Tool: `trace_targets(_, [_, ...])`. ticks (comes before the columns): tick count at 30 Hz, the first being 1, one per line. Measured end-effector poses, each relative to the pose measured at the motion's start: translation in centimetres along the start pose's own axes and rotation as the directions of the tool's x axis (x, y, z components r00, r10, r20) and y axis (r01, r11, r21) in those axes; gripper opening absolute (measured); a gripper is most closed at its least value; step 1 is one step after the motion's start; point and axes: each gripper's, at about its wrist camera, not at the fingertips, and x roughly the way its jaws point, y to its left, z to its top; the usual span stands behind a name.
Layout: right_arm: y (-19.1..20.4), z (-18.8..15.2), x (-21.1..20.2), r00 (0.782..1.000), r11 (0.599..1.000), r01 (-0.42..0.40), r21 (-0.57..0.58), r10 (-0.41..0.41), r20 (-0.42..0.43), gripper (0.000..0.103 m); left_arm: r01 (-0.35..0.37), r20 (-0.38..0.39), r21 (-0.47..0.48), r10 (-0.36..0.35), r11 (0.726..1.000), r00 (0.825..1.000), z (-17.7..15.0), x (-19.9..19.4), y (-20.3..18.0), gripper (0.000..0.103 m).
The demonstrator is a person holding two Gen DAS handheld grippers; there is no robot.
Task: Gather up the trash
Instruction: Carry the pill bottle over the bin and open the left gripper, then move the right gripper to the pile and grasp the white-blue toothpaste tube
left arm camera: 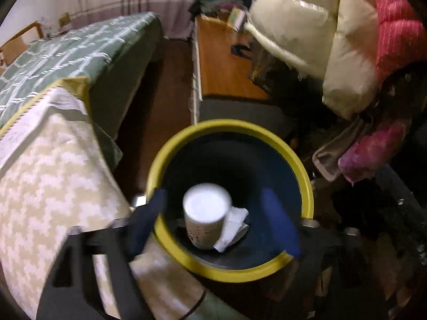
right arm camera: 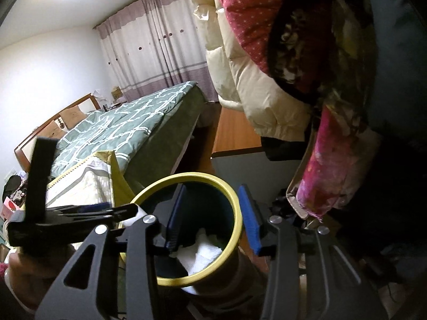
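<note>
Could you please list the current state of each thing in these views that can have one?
Yellow-rimmed round trash bin: upright, open-topped, partly filled.
White-lidded paper cup: inside the bin, tilted, lid on.
Crumpled white tissue: inside the bin, beside the cup.
Left gripper: open, above the bin, holding nothing.
Right gripper: open, above the bin, holding nothing.
Purple-and-white curtains: drawn shut.

Both wrist views look closely down into the bin [left arm camera: 229,160].

Green-quilted bed [left arm camera: 80,50] under folded patterned blanket [left arm camera: 53,160].
</note>
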Motion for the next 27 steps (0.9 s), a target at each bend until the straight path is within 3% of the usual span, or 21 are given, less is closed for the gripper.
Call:
trace_targets(3, [0.9,-0.2,0.0,1.000,1.000,-0.013,-0.012,0.013,-0.010,0.040,-0.019,0.053,-0.009,0.019,1.000,0.998,-1.1,-4.0,0.9,0.084])
trace_targets(6, [2.6,-0.5,0.2,0.998,0.998,-0.050,-0.036,0.049,-0.028,0.040,-0.025,0.115,-0.032,0.028,0.999,0.993,-2.5,-8.3,2.2,0.092])
trace_targets(11, [6.8,-1.8,0.5,0.990,0.987,-0.127,-0.096,0.120,-0.075,0.040,-0.123,0.232,-0.120,0.149,0.985,0.961,-7.1,-16.6,6.7,0.095])
trace_targets(15, [10.9,-3.2,0.6,0.973,0.966,-0.211,-0.146,0.194,-0.126,0.040,-0.231,0.277,-0.224,0.289,0.947,0.916,-11.8,-22.3,11.2,0.096])
trace_targets(21, [17.3,-5.3,0.0,0.937,0.920,-0.330,-0.212,0.292,-0.193,0.040,-0.372,0.275,-0.390,0.492,0.842,0.826,-19.2,-29.5,17.5,0.096])
trace_targets(22, [18.5,-5.8,-0.2,0.927,0.908,-0.354,-0.224,0.311,-0.208,0.040,-0.388,0.269,-0.424,0.523,0.818,0.809,-20.6,-30.9,18.7,0.096])
trace_targets(24, [21.2,-6.9,-0.7,0.902,0.877,-0.413,-0.246,0.355,-0.247,0.040,-0.400,0.263,-0.458,0.551,0.794,0.792,-22.4,-32.6,20.0,0.096])
trace_targets(27, [25.4,-9.1,-2.0,0.869,0.825,-0.479,-0.299,0.398,-0.295,0.040,-0.444,0.261,-0.505,0.621,0.741,0.739,-25.2,-36.2,21.9,0.096])
